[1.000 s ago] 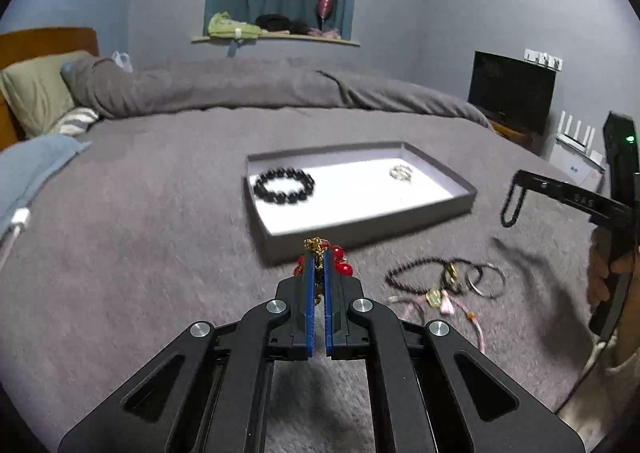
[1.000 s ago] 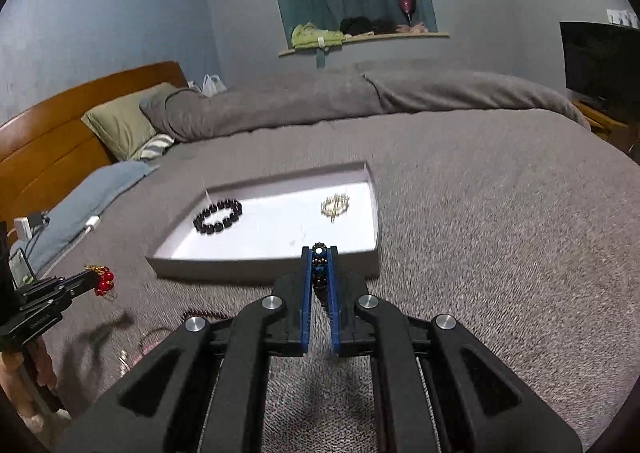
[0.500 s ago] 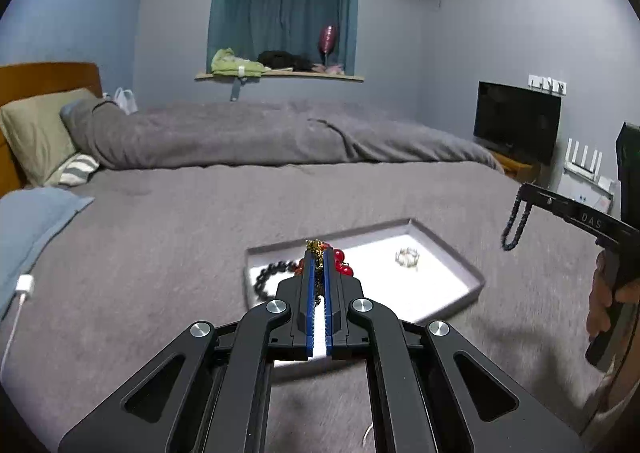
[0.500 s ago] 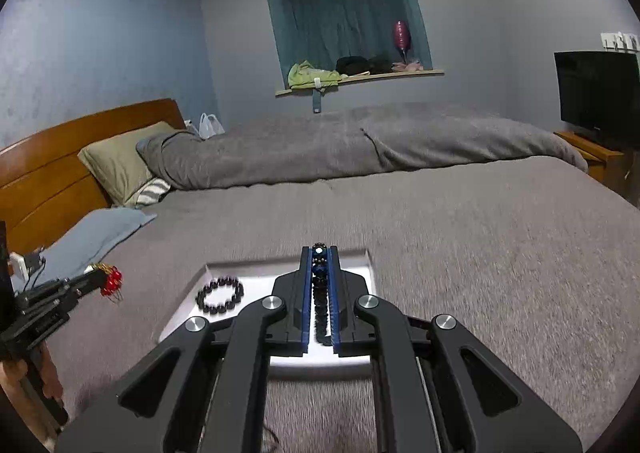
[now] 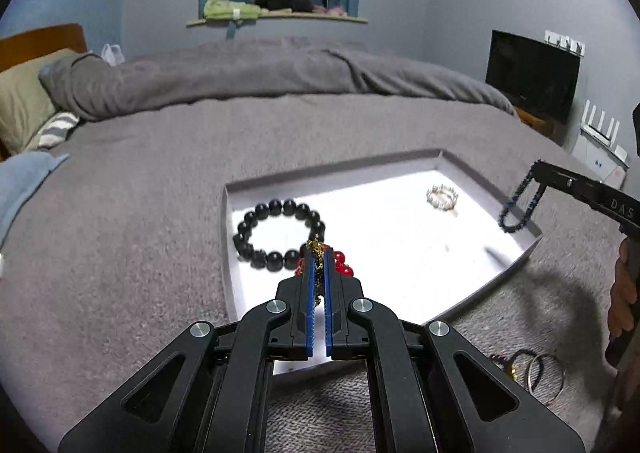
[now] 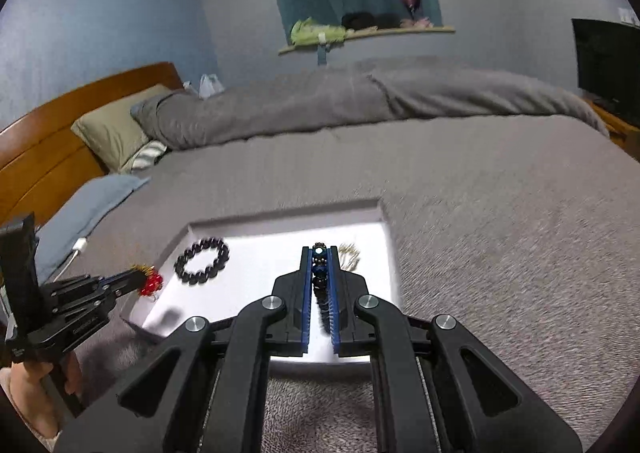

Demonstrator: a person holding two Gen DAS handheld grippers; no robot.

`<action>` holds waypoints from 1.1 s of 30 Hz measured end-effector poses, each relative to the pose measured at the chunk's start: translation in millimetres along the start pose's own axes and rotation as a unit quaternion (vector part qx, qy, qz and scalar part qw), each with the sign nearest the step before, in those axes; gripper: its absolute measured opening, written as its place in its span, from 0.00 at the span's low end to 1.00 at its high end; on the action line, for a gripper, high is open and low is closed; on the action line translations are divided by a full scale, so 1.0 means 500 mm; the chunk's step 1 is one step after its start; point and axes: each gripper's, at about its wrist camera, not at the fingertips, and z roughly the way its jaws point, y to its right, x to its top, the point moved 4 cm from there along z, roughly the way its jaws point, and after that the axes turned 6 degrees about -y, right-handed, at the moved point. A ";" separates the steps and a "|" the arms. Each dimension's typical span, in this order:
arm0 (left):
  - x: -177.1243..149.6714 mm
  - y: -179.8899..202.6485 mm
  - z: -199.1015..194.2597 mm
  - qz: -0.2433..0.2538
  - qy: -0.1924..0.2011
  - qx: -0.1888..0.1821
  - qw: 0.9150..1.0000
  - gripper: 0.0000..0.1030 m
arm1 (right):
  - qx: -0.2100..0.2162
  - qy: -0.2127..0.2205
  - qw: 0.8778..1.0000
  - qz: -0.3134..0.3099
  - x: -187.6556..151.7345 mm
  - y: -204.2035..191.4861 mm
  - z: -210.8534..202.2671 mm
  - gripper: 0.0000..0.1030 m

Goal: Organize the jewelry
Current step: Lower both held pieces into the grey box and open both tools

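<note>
- left gripper pinches red bead and gold chain piece, held over near-left part of tray, just beside black bead bracelet
- right gripper clamps dark beaded strand; in left view strand loop hangs over tray's right wall, not touching the floor of the tray
- tray is grey-walled with a white floor, sits on grey bed cover
- black bead bracelet lies flat in tray's left side; small gold ring-like piece lies at far right, well apart
- loose bangles on cover outside tray, near right corner
</note>
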 end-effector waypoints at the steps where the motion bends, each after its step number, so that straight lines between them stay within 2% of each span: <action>1: -0.001 0.000 0.004 0.000 -0.002 -0.001 1.000 0.04 | 0.012 -0.007 1.000 -0.001 -0.005 -0.006 0.009 0.07; 5: -0.007 -0.002 0.012 -0.002 -0.009 -0.005 1.000 0.04 | 0.047 -0.025 0.999 -0.005 -0.016 -0.026 0.027 0.07; 7: -0.011 -0.001 0.022 -0.001 -0.019 -0.007 1.000 0.04 | 0.036 -0.030 0.999 -0.015 -0.021 -0.031 0.031 0.07; 15: -0.024 -0.005 0.041 -0.002 -0.039 0.004 0.999 0.04 | -0.080 -0.057 0.994 -0.045 -0.045 -0.003 0.065 0.07; 28: -0.033 -0.018 0.057 -0.016 -0.061 0.006 0.998 0.05 | -0.100 -0.069 0.991 -0.051 -0.054 0.009 0.080 0.07; 30: -0.032 -0.018 0.056 -0.016 -0.060 0.006 0.998 0.10 | -0.098 -0.069 0.991 -0.051 -0.053 0.008 0.080 0.07; 31: -0.031 -0.018 0.056 -0.016 -0.059 0.006 0.998 0.20 | -0.098 -0.068 0.992 -0.051 -0.053 0.008 0.079 0.07; 33: -0.029 -0.017 0.050 -0.014 -0.049 0.009 0.999 0.32 | -0.098 -0.064 0.992 -0.050 -0.051 0.008 0.075 0.09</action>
